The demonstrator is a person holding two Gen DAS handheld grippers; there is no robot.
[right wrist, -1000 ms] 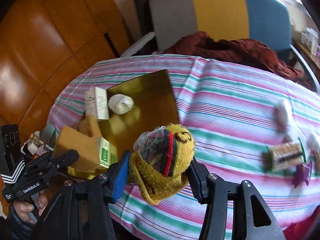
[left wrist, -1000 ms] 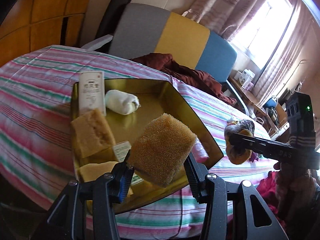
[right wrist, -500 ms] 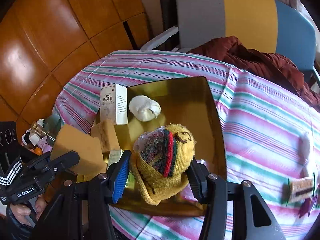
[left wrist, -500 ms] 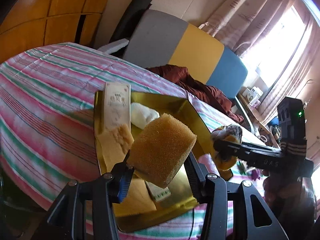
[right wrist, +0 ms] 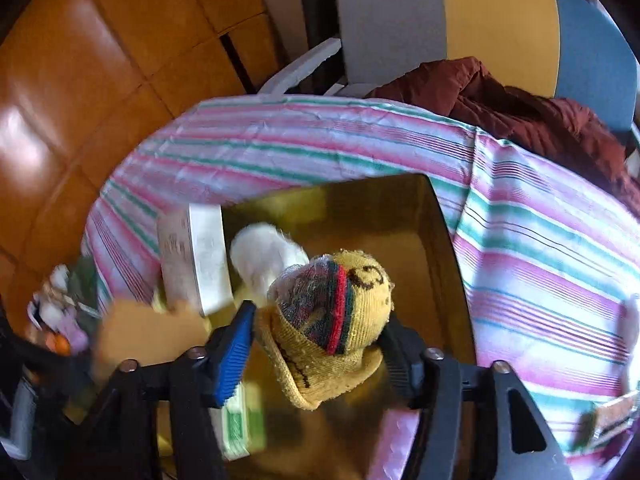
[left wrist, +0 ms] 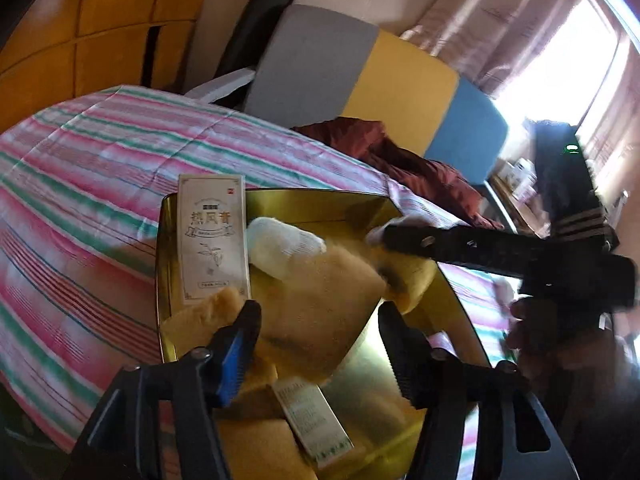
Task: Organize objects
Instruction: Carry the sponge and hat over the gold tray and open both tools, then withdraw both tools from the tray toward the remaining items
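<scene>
Both grippers are held over the gold tray (left wrist: 276,200), which sits on the striped tablecloth (left wrist: 100,148). Left gripper (left wrist: 316,336): jaws opening, the orange sponge (left wrist: 320,312) is between the fingers, blurred, above the tray floor; a gap shows at the right pad, so it is probably no longer pinched — motion blur makes contact on the blue pad side hard to judge. Right gripper (right wrist: 316,344): jaws opening as well, with the yellow knit sock bundle (right wrist: 332,320) sitting between the fingers over the tray's middle; daylight is visible beside the blue pad, and contact on the other side cannot be confirmed. Already inside the tray: a tall cream carton (left wrist: 212,240) leaned along the left wall, a white rolled sock (left wrist: 284,248) just beside it, a small green-and-white box (left wrist: 312,420) near the front edge, and yellow sponge pieces (left wrist: 200,316) at the front left corner. In the left wrist view, the right gripper is seen reaching in from the right, the sock bundle at its tip and a hand (left wrist: 532,340) behind it. A chair with grey, yellow and blue panels (right wrist: 460,20) stands behind the table, a dark red garment (right wrist: 520,108) draped on it. A few small items remain on the cloth at far right (right wrist: 612,412) — too blurred to identify.
</scene>
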